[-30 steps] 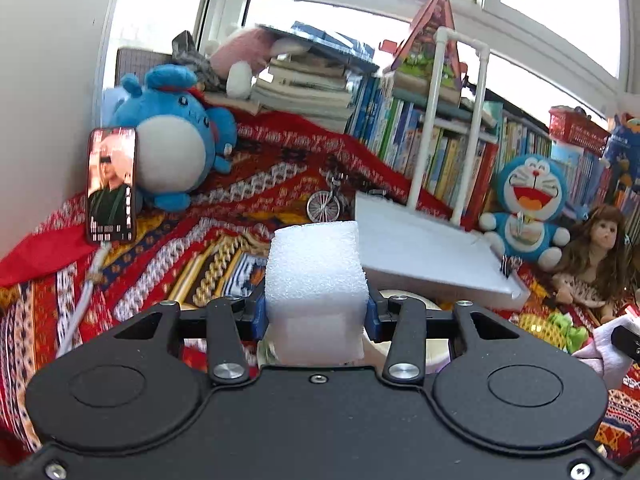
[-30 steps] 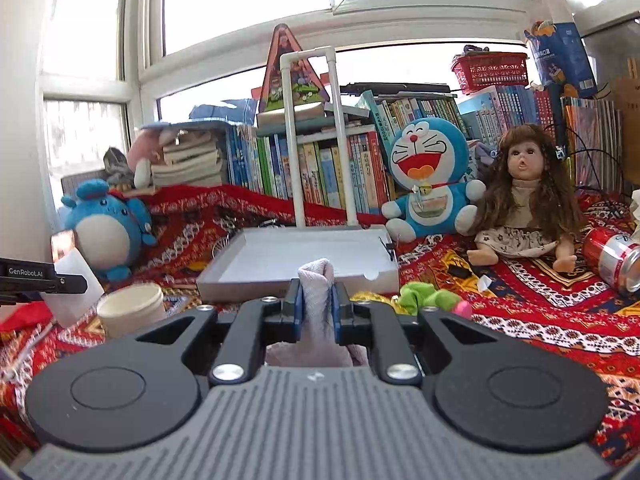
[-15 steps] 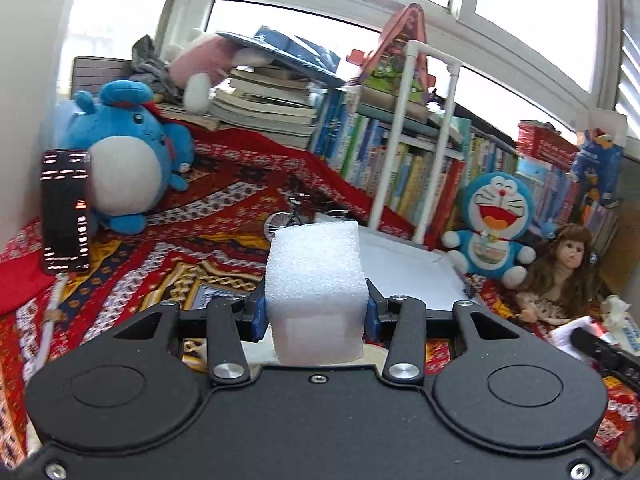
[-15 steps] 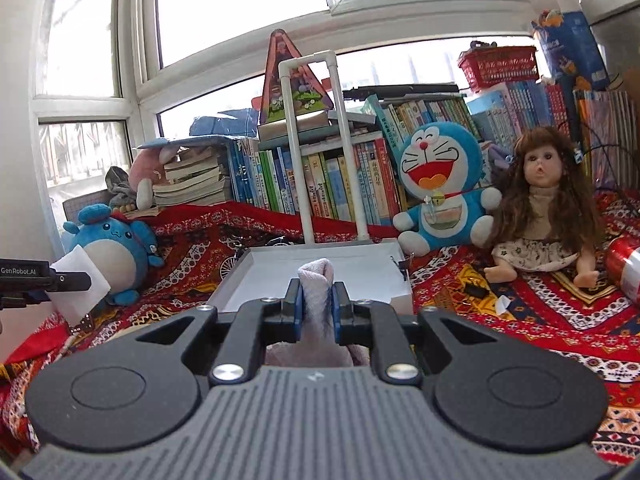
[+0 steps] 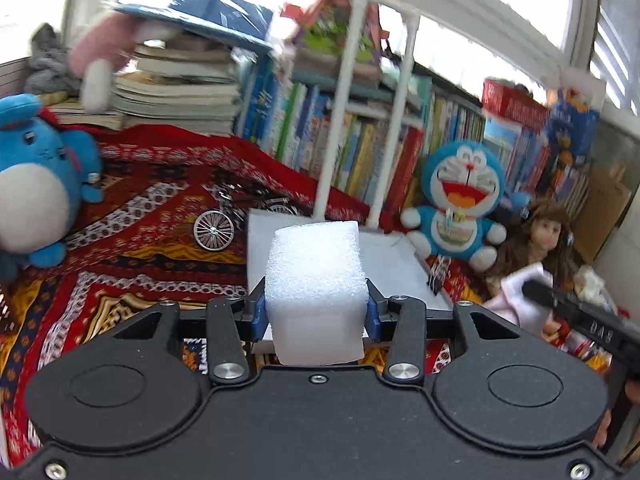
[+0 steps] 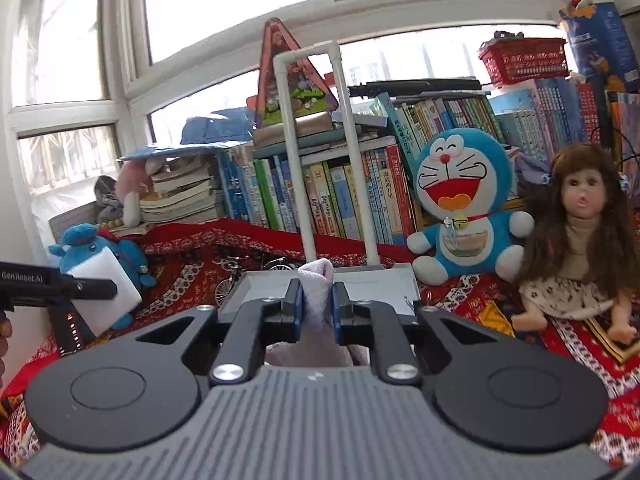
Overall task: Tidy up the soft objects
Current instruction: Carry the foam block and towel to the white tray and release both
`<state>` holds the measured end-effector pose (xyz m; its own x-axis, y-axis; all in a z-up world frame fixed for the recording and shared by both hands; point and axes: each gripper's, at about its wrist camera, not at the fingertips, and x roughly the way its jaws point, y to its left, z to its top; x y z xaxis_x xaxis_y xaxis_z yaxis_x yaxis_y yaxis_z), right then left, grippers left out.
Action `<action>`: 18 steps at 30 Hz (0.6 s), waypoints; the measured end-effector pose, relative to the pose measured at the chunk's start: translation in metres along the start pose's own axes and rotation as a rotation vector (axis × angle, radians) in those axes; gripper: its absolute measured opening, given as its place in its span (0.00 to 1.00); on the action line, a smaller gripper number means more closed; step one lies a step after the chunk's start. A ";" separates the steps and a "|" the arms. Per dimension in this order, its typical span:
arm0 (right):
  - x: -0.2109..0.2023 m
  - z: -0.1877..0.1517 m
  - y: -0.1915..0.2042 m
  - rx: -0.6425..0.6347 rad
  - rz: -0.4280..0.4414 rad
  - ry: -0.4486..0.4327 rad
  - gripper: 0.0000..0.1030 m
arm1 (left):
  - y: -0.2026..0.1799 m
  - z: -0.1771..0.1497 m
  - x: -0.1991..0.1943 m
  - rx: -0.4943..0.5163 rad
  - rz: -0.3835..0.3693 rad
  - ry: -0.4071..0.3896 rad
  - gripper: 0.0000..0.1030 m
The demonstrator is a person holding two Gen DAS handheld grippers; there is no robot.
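My left gripper (image 5: 316,308) is shut on a white foam block (image 5: 316,280) and holds it in the air just in front of the grey tray (image 5: 400,268). The block also shows in the right wrist view (image 6: 110,288), at the far left. My right gripper (image 6: 316,300) is shut on a pale pink cloth (image 6: 316,284), held above the near edge of the same tray (image 6: 376,280). The cloth and right gripper show at the right of the left wrist view (image 5: 520,292).
A white pipe frame (image 6: 320,152) rises behind the tray. A Doraemon plush (image 6: 460,208), a doll (image 6: 580,240), a blue plush (image 5: 36,188), a toy bicycle (image 5: 216,228) and rows of books (image 6: 328,200) stand on the patterned red cloth (image 5: 120,240).
Both grippers have risen and moved forward toward the tray with their loads. The left view has swung right, so the phone and the blue plush slid out to the left.
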<state>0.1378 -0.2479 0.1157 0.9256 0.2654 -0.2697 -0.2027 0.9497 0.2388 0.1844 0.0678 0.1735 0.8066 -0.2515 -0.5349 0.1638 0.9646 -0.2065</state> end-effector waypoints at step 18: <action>0.126 -0.003 -0.037 0.211 -0.002 0.226 0.18 | -0.004 0.020 0.160 0.100 0.112 0.362 0.41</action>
<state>0.2607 -0.2490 0.0698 0.8264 0.3162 -0.4658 -0.1080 0.9011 0.4201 0.3246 0.0255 0.1054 0.5730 -0.1381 -0.8078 0.1549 0.9862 -0.0587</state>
